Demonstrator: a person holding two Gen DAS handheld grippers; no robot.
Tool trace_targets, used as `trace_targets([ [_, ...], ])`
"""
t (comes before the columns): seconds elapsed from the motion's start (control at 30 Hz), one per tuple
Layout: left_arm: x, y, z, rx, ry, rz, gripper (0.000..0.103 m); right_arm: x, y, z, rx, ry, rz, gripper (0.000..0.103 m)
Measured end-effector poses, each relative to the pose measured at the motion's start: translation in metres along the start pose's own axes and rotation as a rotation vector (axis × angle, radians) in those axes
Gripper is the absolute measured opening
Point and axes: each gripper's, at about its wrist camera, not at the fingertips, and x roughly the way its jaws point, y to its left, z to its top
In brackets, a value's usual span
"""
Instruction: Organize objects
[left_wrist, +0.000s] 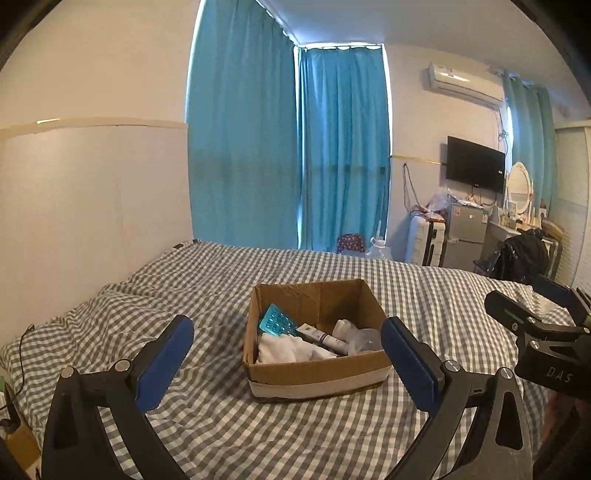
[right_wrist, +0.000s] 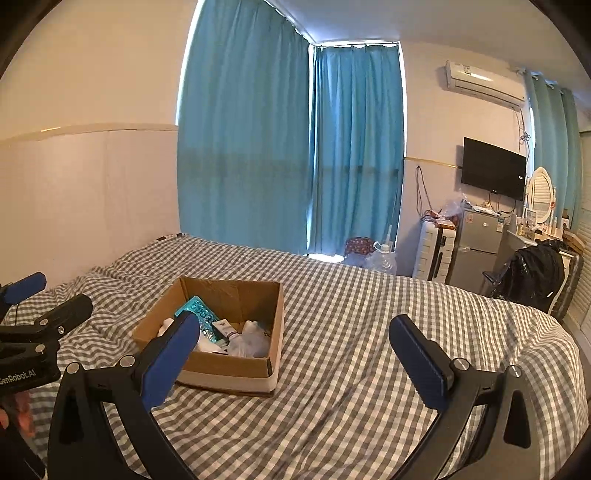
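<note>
The cardboard box (left_wrist: 317, 373) sat on the checked bed (left_wrist: 424, 295), open side up; its tube (left_wrist: 325, 338) lay slanting; the clear thing was hard to make out; left gripper (left_wrist: 287, 358) and right gripper (right_wrist: 295, 356) gaped wide, empty.

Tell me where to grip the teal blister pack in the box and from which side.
Grip the blister pack by its raised upper edge, coming from above. It leans tilted against the cardboard box back-left corner, lower end resting on the white cloth, so probably only that edge is free for the left gripper fingers.

One box (left_wrist: 317, 373), one tube (left_wrist: 325, 336), one blister pack (left_wrist: 277, 322).
</note>
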Motion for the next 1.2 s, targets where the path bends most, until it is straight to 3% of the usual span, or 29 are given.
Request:
trace_targets([
  [1.2, 0.0075, 0.0007, -0.0055, 0.025, 0.041, -0.009, 0.103, 0.0046, 0.0021, -0.0041, 0.002, 0.011, 0.002, 0.103],
])
